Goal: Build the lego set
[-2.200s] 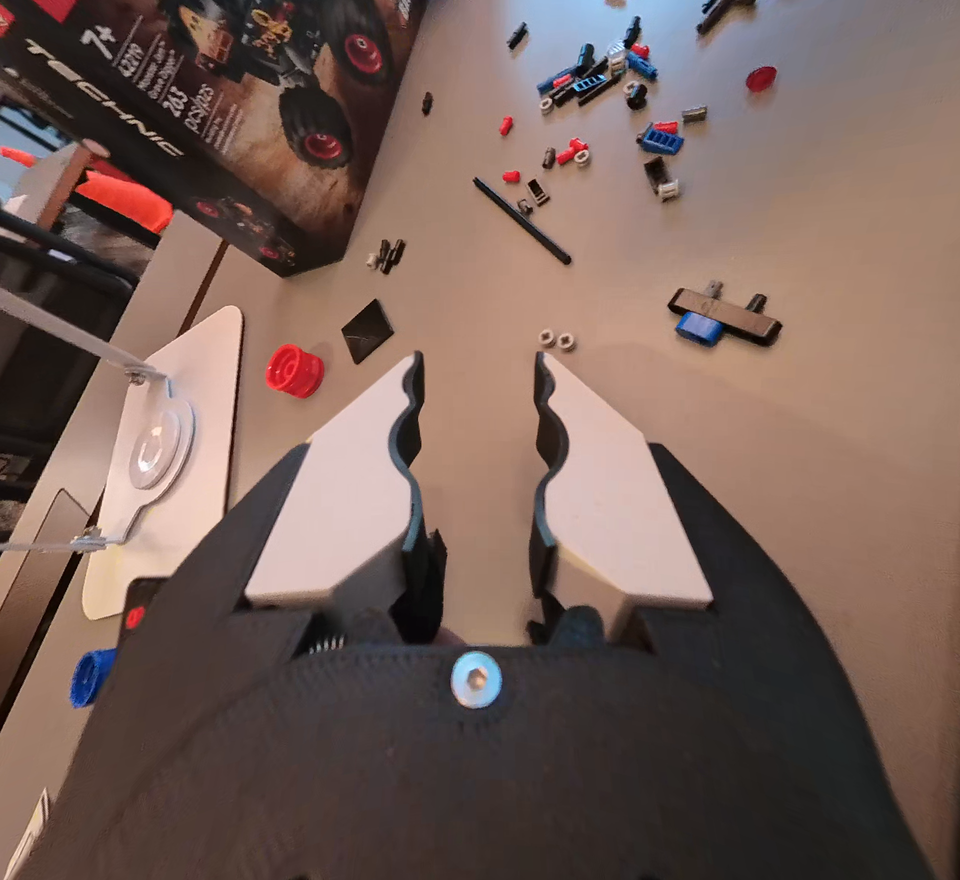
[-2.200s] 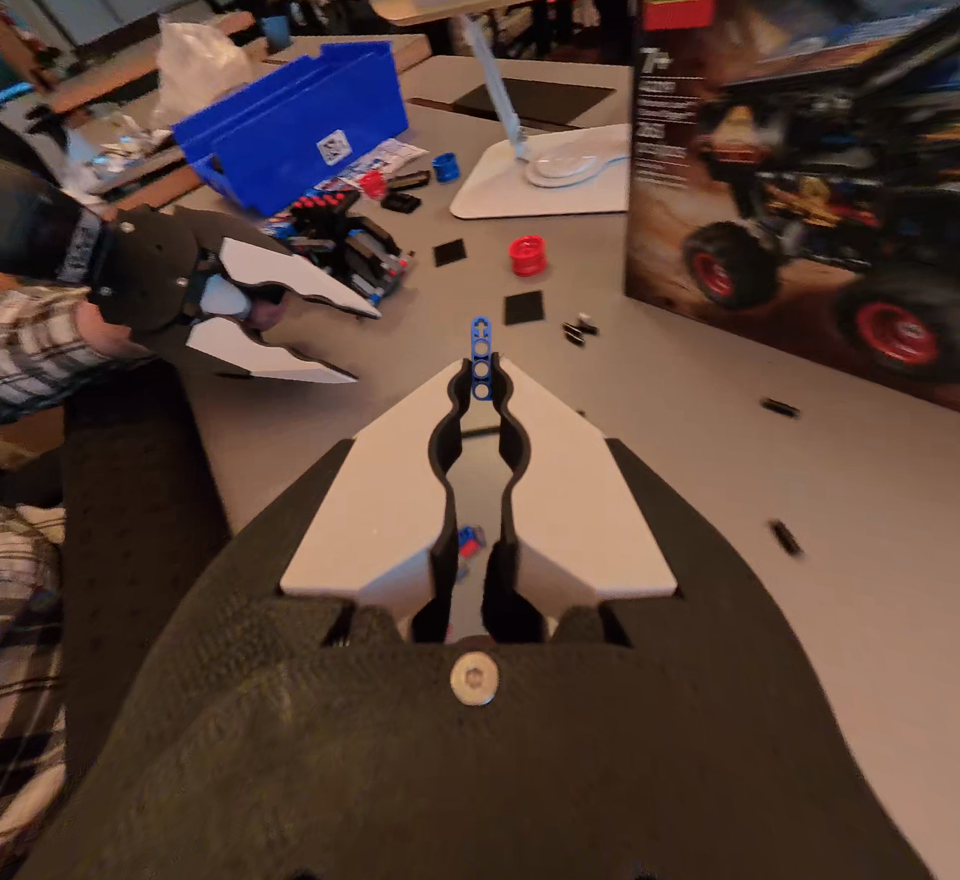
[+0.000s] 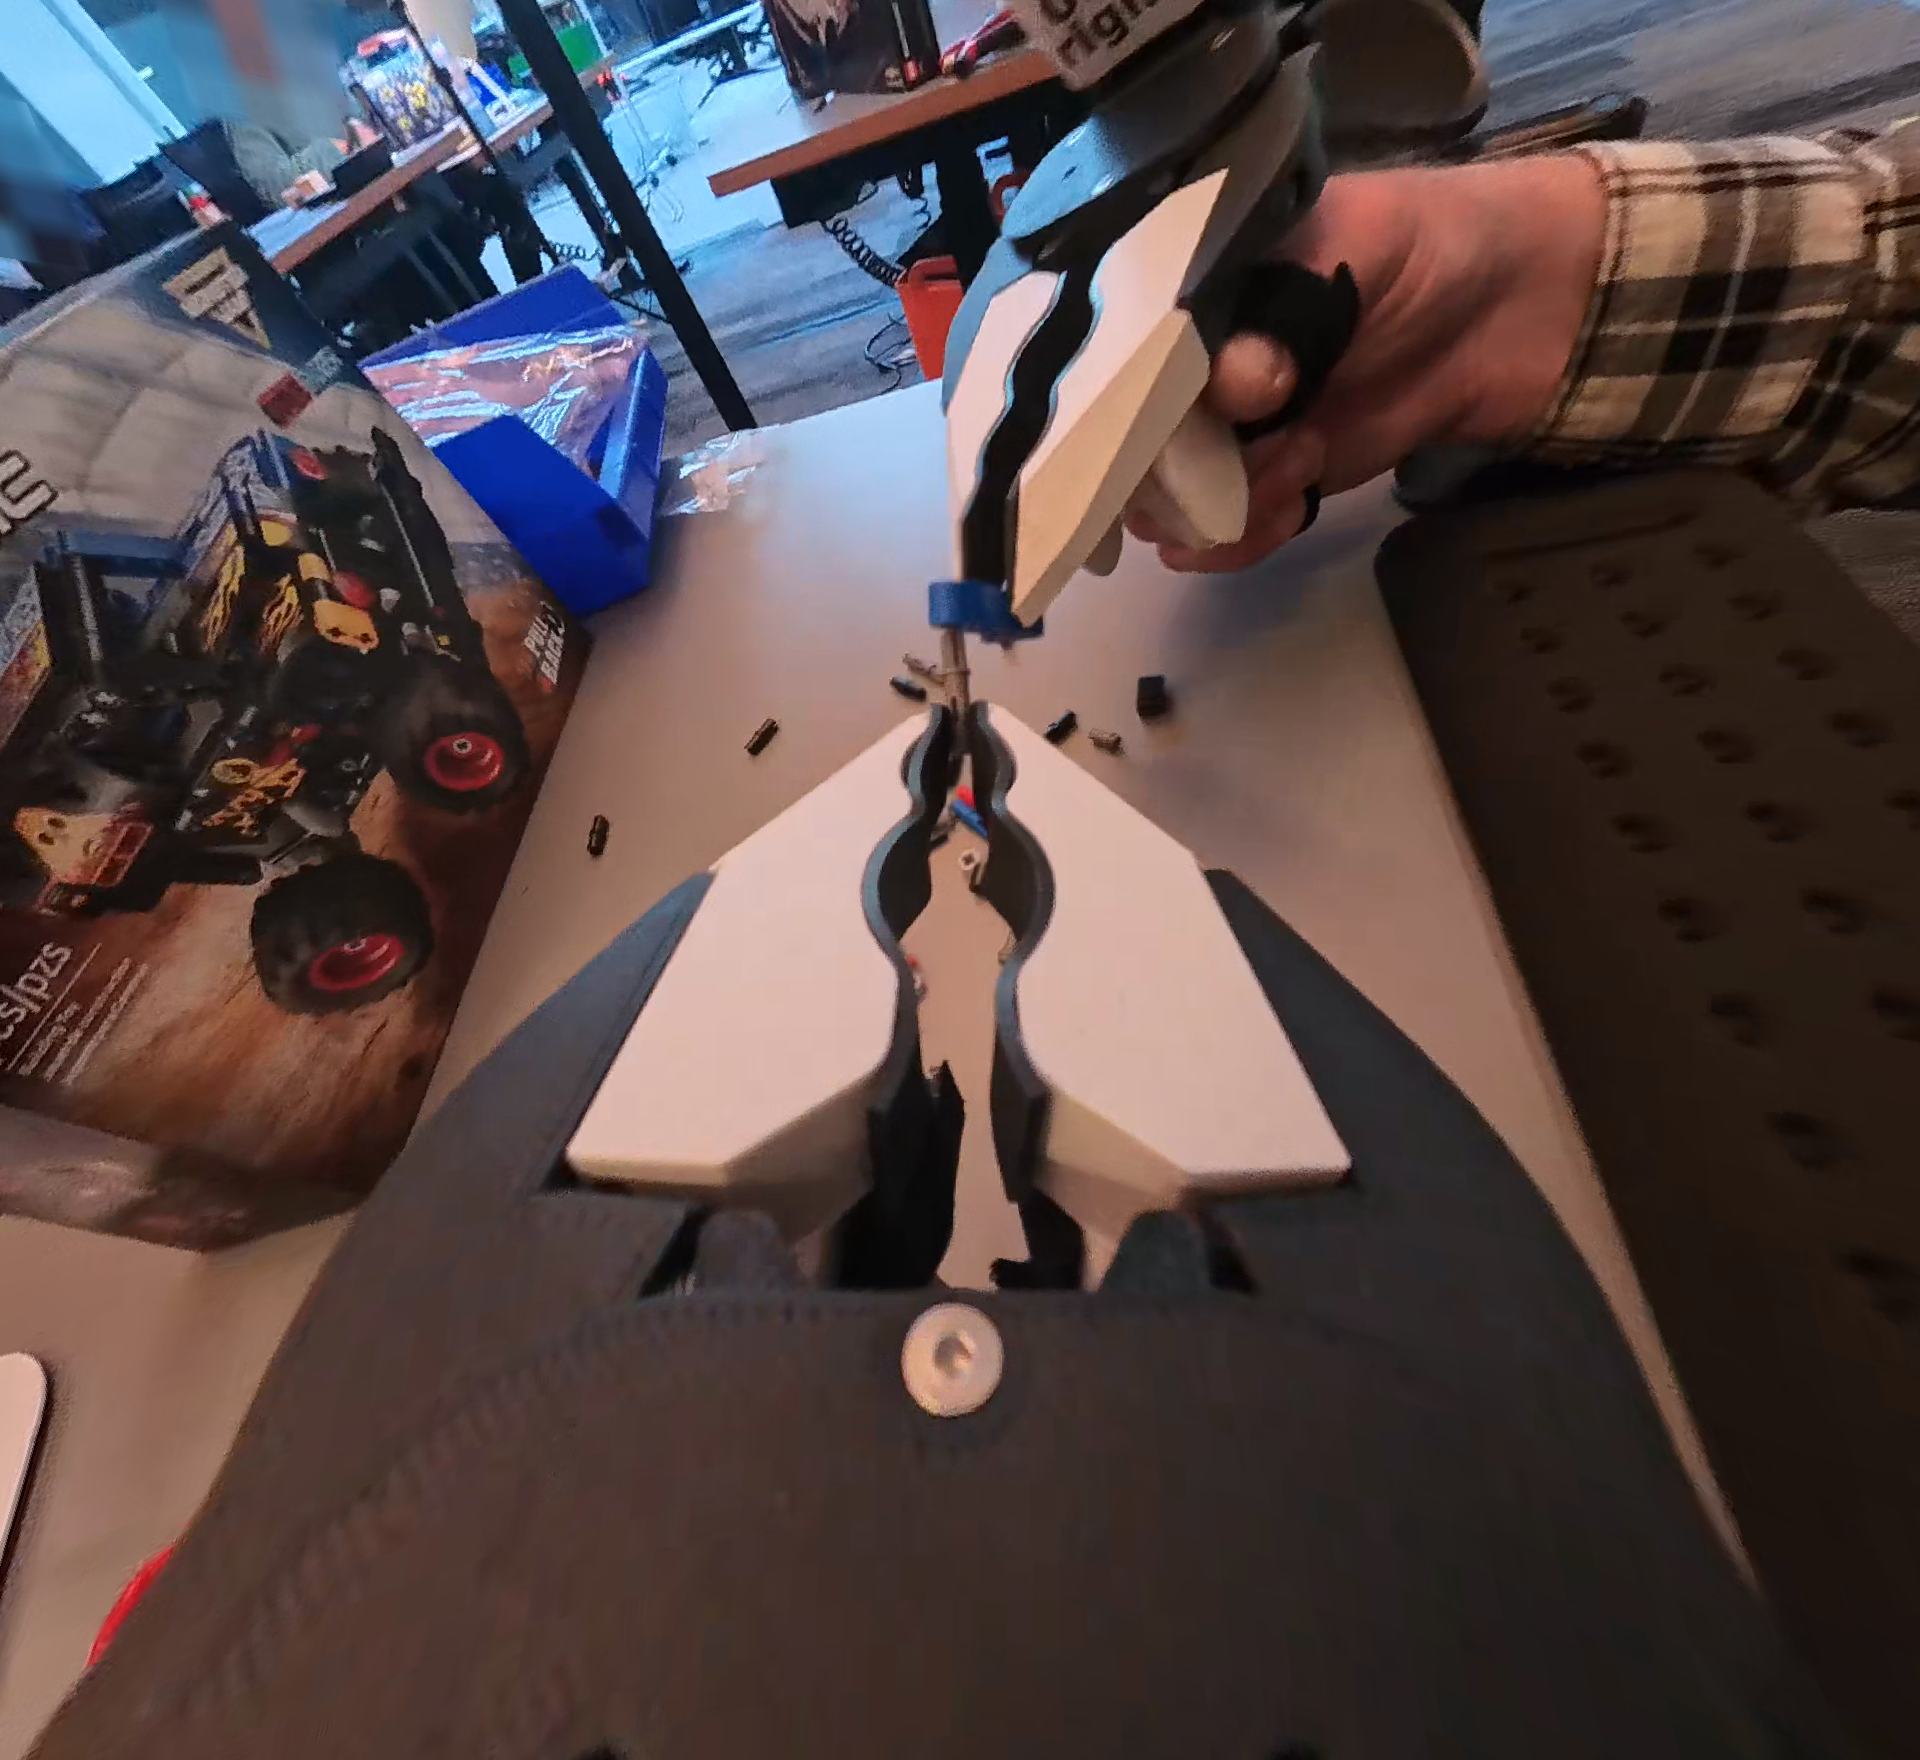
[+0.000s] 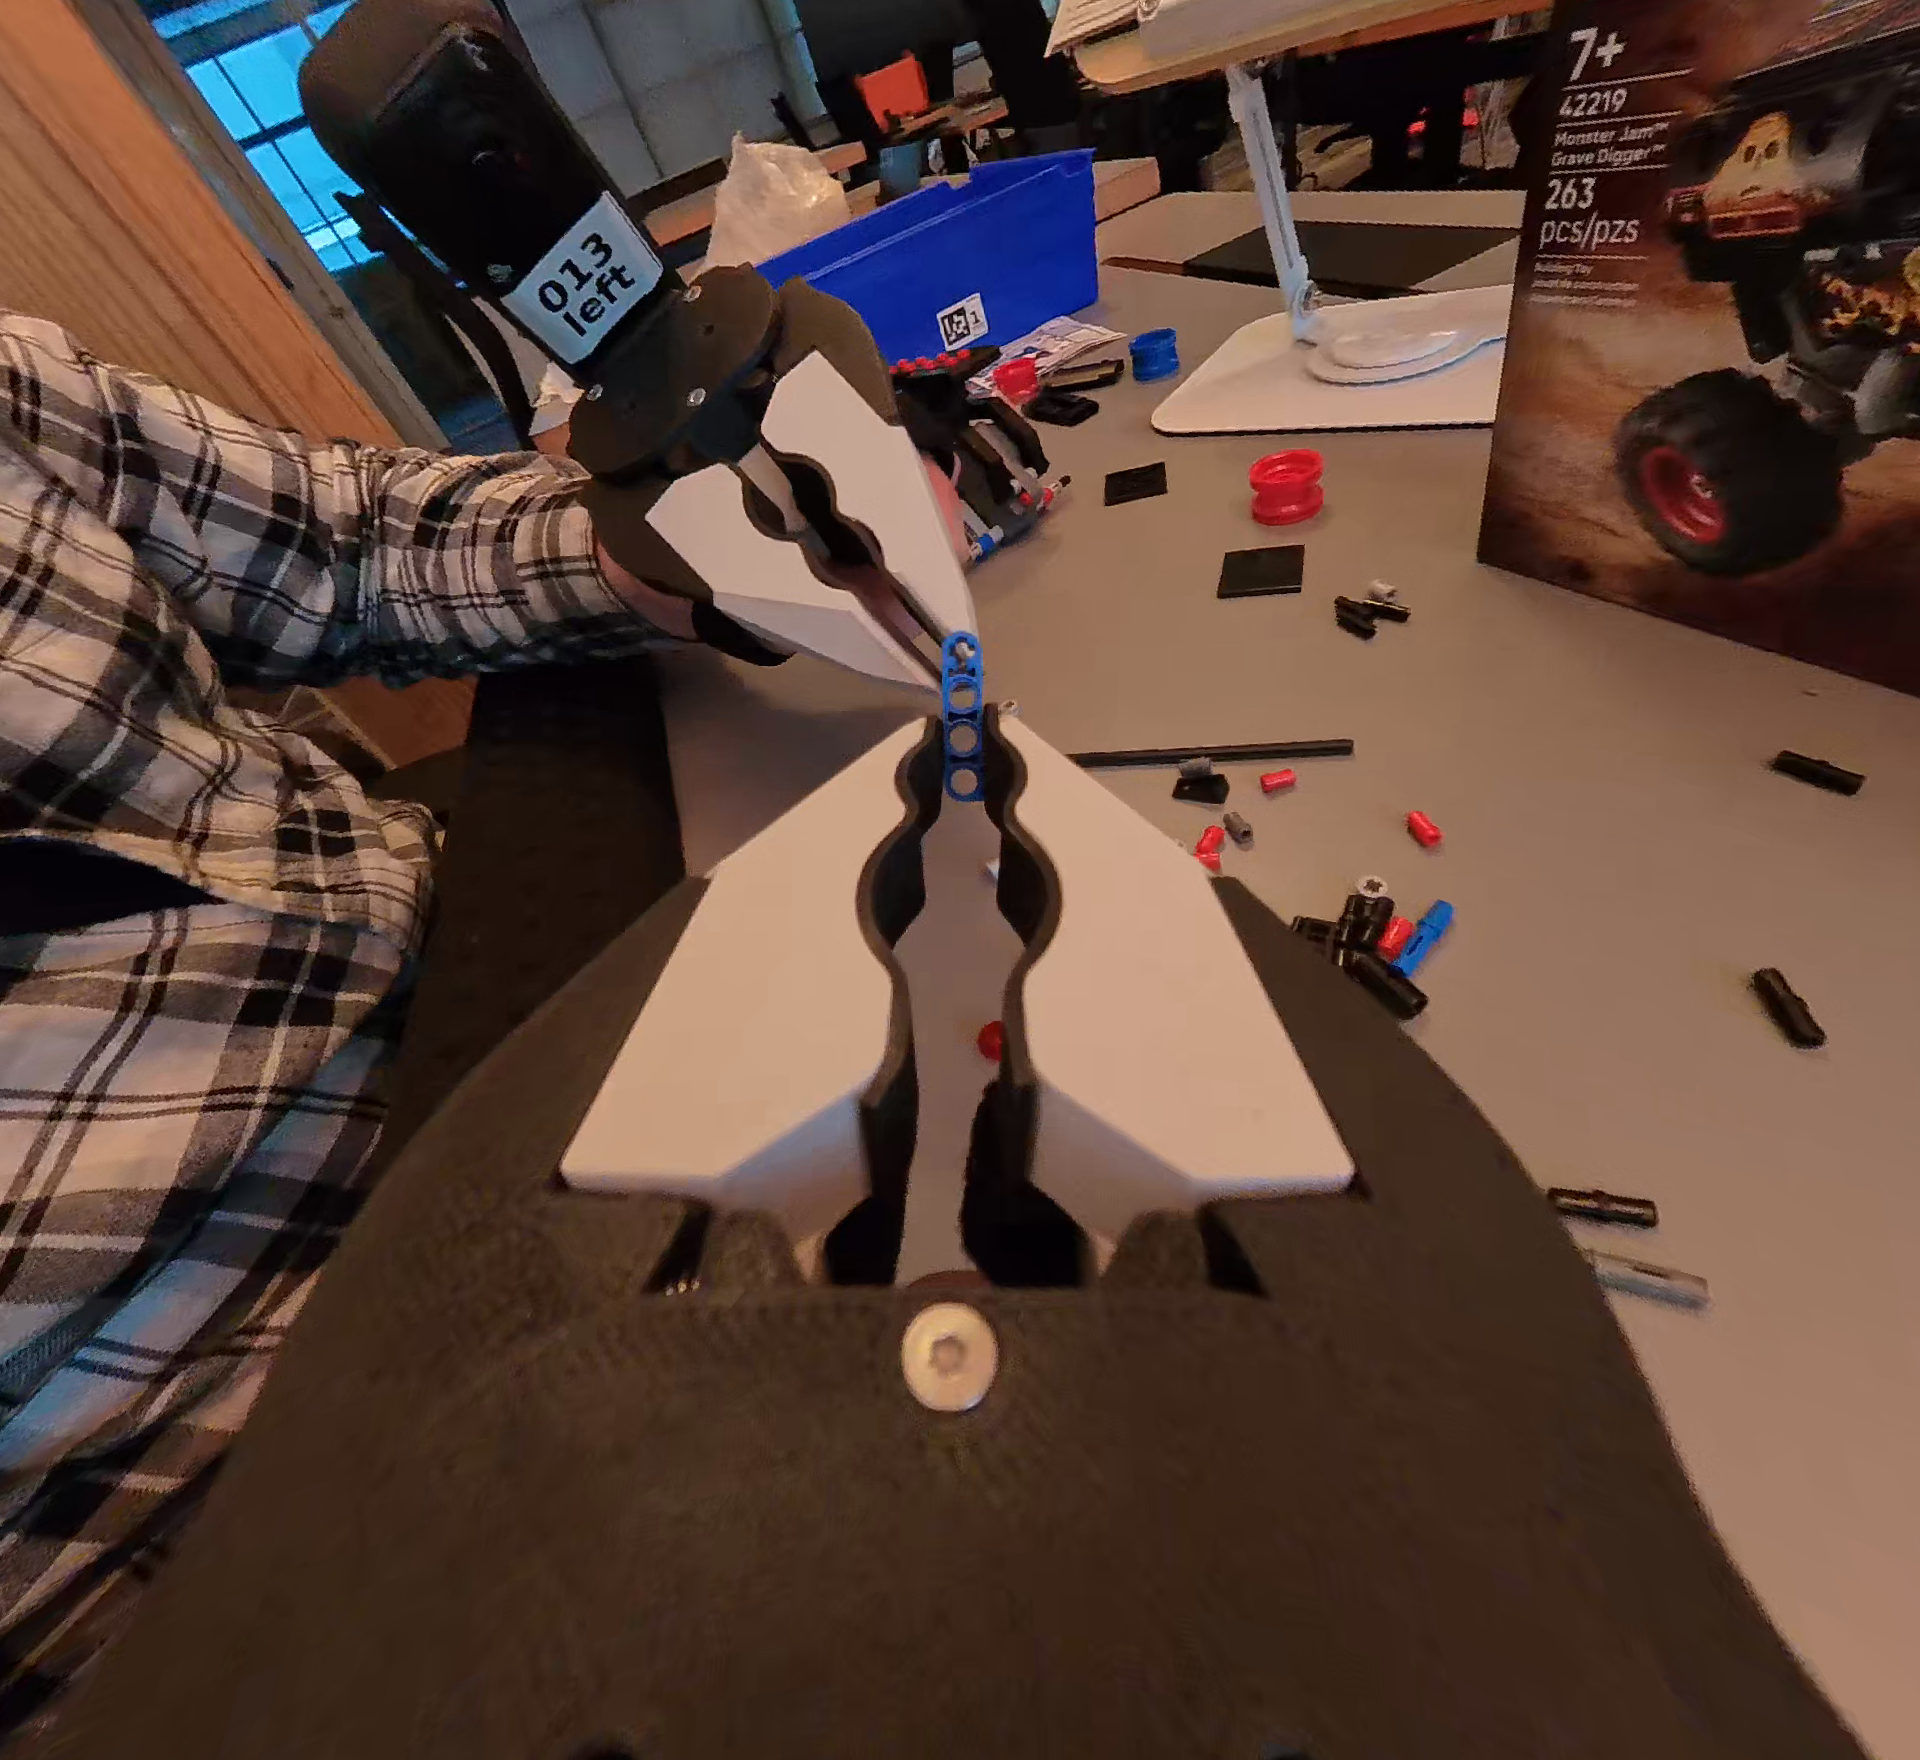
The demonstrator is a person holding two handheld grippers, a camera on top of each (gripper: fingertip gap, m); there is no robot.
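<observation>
Blue holed beam [image 4: 962, 736] pinched upright in right gripper [image 4: 962, 754], left gripper [image 3: 958, 723] clamping small grey pin [image 3: 956, 671] at its top hole.

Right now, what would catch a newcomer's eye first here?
Two hand-held tools meet tip to tip above the table: the right tool pinches a blue beam, and the left tool presses a small grey pin toward it. Beside them stands the truck box, with loose parts scattered around.

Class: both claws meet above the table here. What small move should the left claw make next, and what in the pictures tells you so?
Probably push the small grey pin on through the end hole of the blue beam. The left claw pinches the pin, its tip already at that hole, while the right claw grips the beam's lower part.
</observation>
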